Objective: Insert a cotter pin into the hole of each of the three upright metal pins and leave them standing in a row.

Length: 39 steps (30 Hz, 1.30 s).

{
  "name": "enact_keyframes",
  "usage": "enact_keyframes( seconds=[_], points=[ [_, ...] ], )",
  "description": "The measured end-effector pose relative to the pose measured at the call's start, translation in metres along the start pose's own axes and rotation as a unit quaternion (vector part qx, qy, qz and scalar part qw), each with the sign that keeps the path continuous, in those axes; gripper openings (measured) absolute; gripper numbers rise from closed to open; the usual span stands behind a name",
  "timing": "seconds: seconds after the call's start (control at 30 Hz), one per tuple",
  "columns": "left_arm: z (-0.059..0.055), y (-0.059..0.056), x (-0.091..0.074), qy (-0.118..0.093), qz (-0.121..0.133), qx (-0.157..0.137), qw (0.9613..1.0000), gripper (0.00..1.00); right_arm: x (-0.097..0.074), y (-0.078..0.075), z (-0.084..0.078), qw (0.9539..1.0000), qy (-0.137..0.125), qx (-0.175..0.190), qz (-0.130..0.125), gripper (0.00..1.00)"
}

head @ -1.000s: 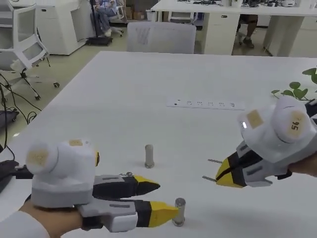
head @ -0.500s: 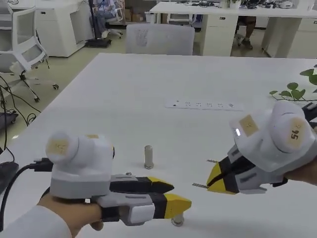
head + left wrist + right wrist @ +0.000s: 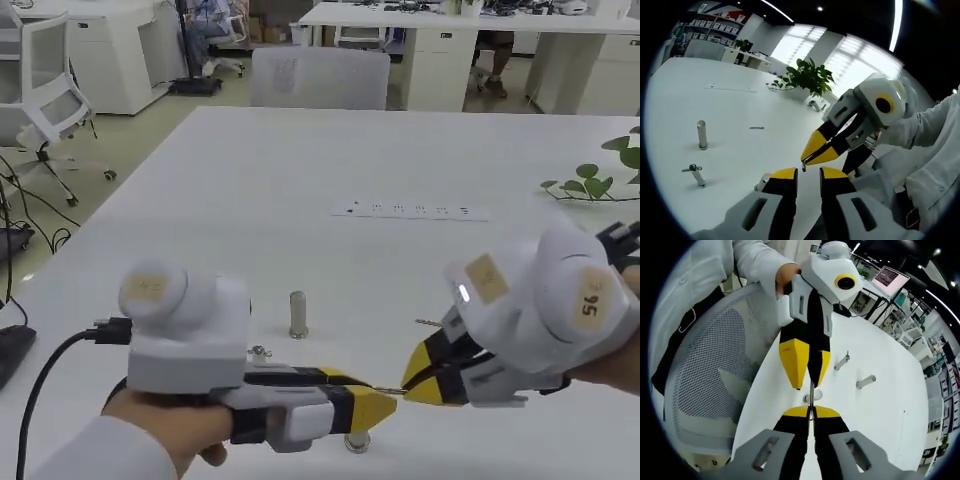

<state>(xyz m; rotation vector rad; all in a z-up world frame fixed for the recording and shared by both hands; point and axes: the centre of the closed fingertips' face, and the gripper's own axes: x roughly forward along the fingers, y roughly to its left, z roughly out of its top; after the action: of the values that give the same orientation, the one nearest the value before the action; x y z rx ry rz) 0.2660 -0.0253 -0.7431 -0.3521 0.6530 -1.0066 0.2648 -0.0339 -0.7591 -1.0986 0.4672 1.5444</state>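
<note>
My right gripper (image 3: 406, 378) is shut on a thin cotter pin (image 3: 811, 391), whose free end points at the tips of my left gripper (image 3: 384, 396). The left gripper (image 3: 808, 172) stands open, with the cotter pin's tip (image 3: 803, 166) just ahead of the gap and the right gripper (image 3: 804, 159) coming in from the right. One upright metal pin (image 3: 354, 441) stands under the left jaws, its round top (image 3: 812, 398) in the right gripper view. A bare upright pin (image 3: 297, 314) stands farther back. Left of it, a third pin (image 3: 260, 352) carries a cotter pin through it.
A loose cotter pin (image 3: 430, 323) lies on the white table (image 3: 300, 180) beside the right gripper. A power strip (image 3: 412, 211) lies mid-table, a plant (image 3: 600, 180) at the right edge. An office chair (image 3: 715, 370) sits at the table's near edge.
The right gripper has moved left and down with its cotter pin until its tip meets the left gripper's tips. The left gripper has shifted right and forward over the near metal pin.
</note>
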Motion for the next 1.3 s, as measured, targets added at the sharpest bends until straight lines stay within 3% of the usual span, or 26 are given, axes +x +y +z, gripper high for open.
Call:
enact_keyframes(
  seconds=[0.23,0.5,0.8,1.3],
  points=[
    [-0.001,0.001,0.004,0.001,-0.003,-0.024,0.9997,0.12,0.001,0.001,0.002,0.9995,0.006,-0.031,-0.007,0.04],
    [-0.005,0.002,0.004,0.007,-0.001,-0.030,0.9995,0.11,0.001,0.003,0.006,0.9986,0.008,-0.048,-0.018,0.04],
    [-0.011,0.000,0.004,0.018,-0.003,-0.037,0.9991,0.02,0.002,0.006,0.008,0.9970,0.017,-0.070,-0.027,0.04],
    [-0.013,-0.001,0.003,0.020,-0.007,-0.054,0.9983,0.00,0.001,0.007,0.011,0.9965,0.015,-0.073,-0.036,0.05]
  ],
)
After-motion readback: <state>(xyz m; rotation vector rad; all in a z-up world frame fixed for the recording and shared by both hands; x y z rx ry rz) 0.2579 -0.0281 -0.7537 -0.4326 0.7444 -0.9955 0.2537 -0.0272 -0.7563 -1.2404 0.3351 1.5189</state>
